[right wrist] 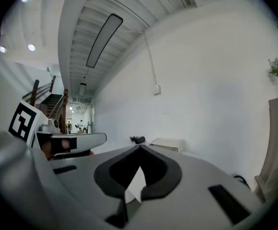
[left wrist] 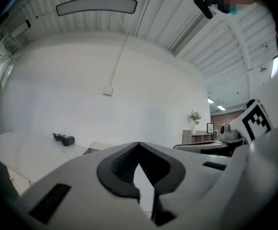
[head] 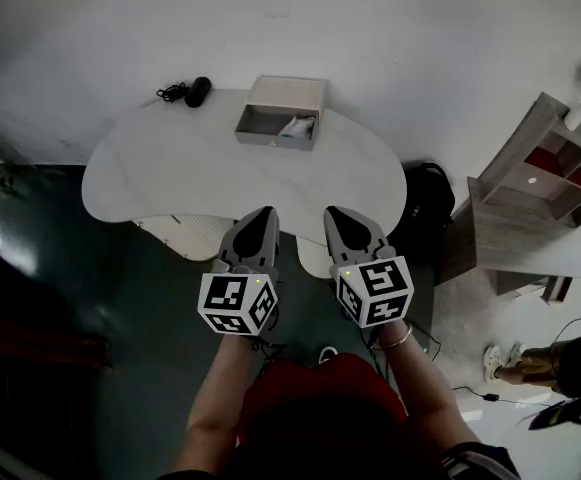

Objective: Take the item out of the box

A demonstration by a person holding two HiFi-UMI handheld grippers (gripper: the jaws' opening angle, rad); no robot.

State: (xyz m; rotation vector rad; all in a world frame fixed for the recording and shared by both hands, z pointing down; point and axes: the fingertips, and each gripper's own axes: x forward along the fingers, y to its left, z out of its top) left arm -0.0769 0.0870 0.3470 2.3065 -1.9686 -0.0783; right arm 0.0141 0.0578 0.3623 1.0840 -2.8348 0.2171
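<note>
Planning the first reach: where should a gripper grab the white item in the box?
Likely from above, over the near wall of the box: the white item lies in its right end; the raised lid blocks the far side. Pinch its upper edge.

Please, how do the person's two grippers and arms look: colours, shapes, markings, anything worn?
The left gripper and the right gripper match. Both have light grey jaws that narrow to a point and are lined with black pads. Each carries a white cube printed with black square markers: left cube, right cube. No sleeves cover the forearms. A thin bracelet circles the right wrist.
</note>
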